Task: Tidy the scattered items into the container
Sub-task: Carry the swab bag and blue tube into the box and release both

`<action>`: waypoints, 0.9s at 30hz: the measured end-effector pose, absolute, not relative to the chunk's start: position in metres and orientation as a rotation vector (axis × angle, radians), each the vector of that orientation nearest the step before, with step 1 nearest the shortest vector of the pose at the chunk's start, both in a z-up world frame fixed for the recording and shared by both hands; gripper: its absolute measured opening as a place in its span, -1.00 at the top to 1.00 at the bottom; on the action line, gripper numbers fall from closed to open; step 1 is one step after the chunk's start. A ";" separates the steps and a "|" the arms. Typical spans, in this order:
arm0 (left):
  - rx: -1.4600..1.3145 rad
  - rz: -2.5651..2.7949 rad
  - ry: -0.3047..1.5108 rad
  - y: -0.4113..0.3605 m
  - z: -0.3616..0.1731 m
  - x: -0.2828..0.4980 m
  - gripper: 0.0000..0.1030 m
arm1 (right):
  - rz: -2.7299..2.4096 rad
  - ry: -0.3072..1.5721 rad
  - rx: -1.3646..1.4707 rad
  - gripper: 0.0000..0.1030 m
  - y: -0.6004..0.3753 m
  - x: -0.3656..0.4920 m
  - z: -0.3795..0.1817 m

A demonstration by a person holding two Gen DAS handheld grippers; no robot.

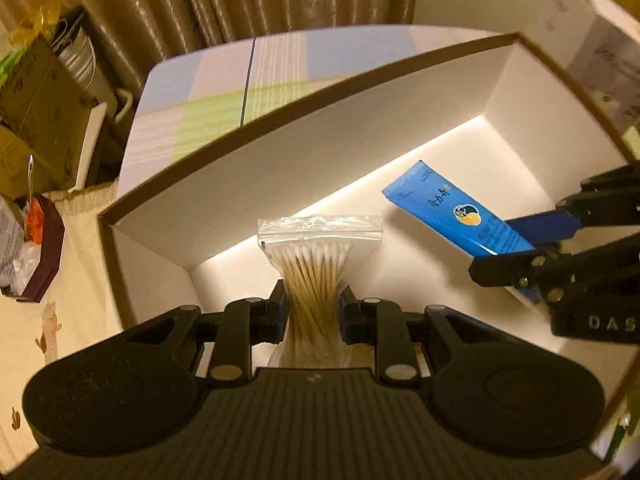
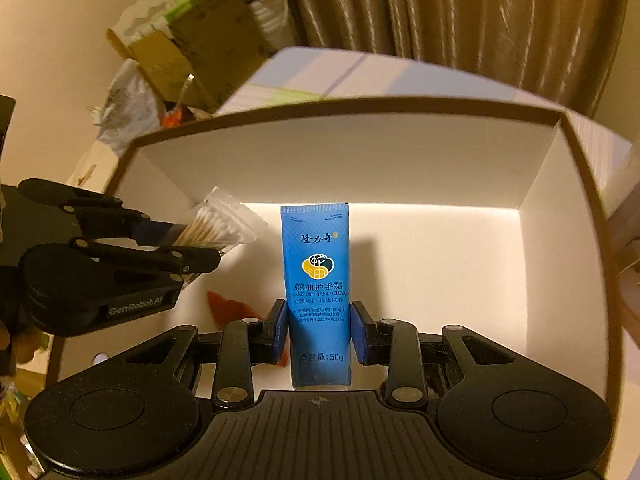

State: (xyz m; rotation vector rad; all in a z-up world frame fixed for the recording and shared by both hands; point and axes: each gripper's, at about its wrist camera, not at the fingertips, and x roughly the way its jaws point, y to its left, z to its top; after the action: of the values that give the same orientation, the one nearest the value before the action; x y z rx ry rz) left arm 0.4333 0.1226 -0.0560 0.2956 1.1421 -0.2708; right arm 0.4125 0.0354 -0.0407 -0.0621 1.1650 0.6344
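Two hand-held claws hang over an open white box [image 2: 560, 240] with a brown rim, each with an item in its grip. The left claw [image 1: 313, 312] is clamped tight on a clear zip bag of cotton swabs [image 1: 318, 252], its blue pads pinching the wooden sticks into a narrow waist so that the bag fans out above them; the bag is in the air above the box's white floor near the left inner corner. The right claw [image 2: 319, 330] holds a blue tube of hand cream [image 2: 316, 280] around its lower half, jaws part-way open to the tube's width, pads against both sides. The tube stands upright along the claw's line in the right wrist view, crimped end away from the camera, over the middle of the box floor (its label reads "snake oil hand cream"). In the left wrist view the same tube slants in from the right, beside the swab bag but apart from it. A red-orange scrap [image 2: 228, 308] lies on the box floor below the left claw. Behind the box are a pastel checked surface [image 1: 224, 96], brown curtains [image 1: 120, 4] and stacked cardboard boxes [image 1: 36, 100].
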 end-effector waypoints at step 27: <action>0.324 -0.237 1.200 0.106 -0.083 0.444 -0.71 | 0.671 1.129 -0.252 -0.90 0.017 0.411 -0.040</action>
State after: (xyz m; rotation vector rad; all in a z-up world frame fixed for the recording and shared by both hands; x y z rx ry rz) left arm 0.4443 0.1058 -0.0828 0.3245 1.2004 -0.2371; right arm 0.4107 0.0175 -0.0399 -0.2524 1.1292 0.6714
